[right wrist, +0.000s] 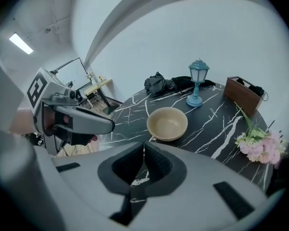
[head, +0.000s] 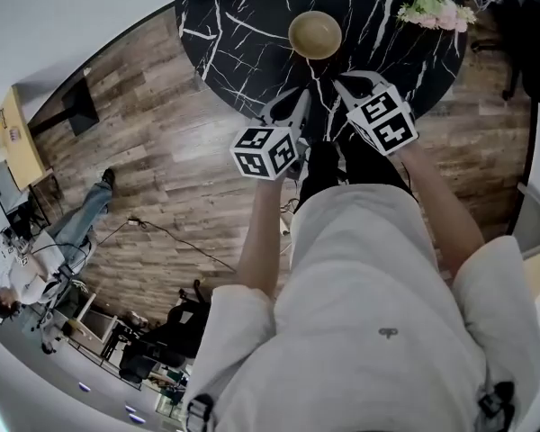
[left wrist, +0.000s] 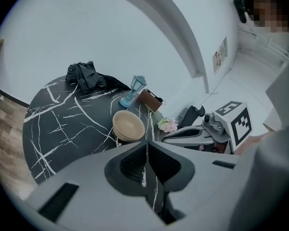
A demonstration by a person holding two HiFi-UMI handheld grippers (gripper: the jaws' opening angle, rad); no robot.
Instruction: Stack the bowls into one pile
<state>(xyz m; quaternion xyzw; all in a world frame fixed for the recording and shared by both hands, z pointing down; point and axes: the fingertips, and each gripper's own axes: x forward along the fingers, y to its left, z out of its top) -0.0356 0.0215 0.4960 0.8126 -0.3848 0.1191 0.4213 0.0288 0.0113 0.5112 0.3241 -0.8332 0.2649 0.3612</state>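
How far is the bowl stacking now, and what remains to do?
Done, it seems: the bowls sit nested in one pile on the black table, and no loose bowl shows. In hand: nothing; the left tool and right tool are both shut and empty, apart from the pile. Left: apparently nothing.

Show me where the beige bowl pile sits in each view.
Head view: bowl pile at top centre.
Left gripper view: bowl pile near centre, slightly left.
Right gripper view: bowl pile near centre, slightly right.
Shared landmark: pink flowers, to the pile's right in every view.
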